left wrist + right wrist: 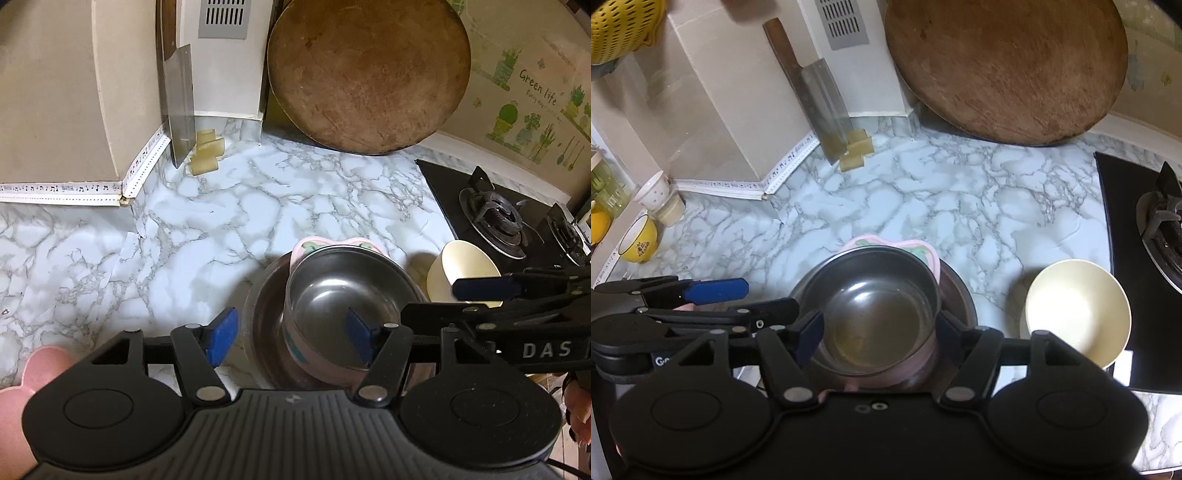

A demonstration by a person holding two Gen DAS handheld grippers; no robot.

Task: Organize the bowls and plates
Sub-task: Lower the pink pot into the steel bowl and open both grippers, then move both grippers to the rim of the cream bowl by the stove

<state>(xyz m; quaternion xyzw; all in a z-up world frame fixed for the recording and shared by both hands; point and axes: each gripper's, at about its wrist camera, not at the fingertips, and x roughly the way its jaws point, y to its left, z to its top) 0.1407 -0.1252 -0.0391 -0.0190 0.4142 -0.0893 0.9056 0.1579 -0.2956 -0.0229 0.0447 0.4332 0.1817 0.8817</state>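
Observation:
A steel-lined bowl (pixel 332 295) (pixel 879 295) with a pink outside sits in a pink flower-shaped plate (pixel 317 243) (pixel 886 240). That plate rests in a wider steel dish (pixel 266 306) (pixel 960 295) on the marble counter. A cream bowl (pixel 465 266) (pixel 1078 306) stands just to the right. My left gripper (pixel 291 338) (pixel 764 299) is open above the stack's left side, and its pads touch nothing. Over the same bowl, my right gripper (pixel 877 334) (pixel 430 301) is also open. A second pink plate (pixel 22 376) shows at the lower left.
A round wooden cutting board (pixel 369 74) and a cleaver (pixel 179 103) lean at the back wall. A black gas stove (pixel 491 214) lies to the right. A yellow cup (pixel 639 240) and a white cup (pixel 653 190) stand at the far left.

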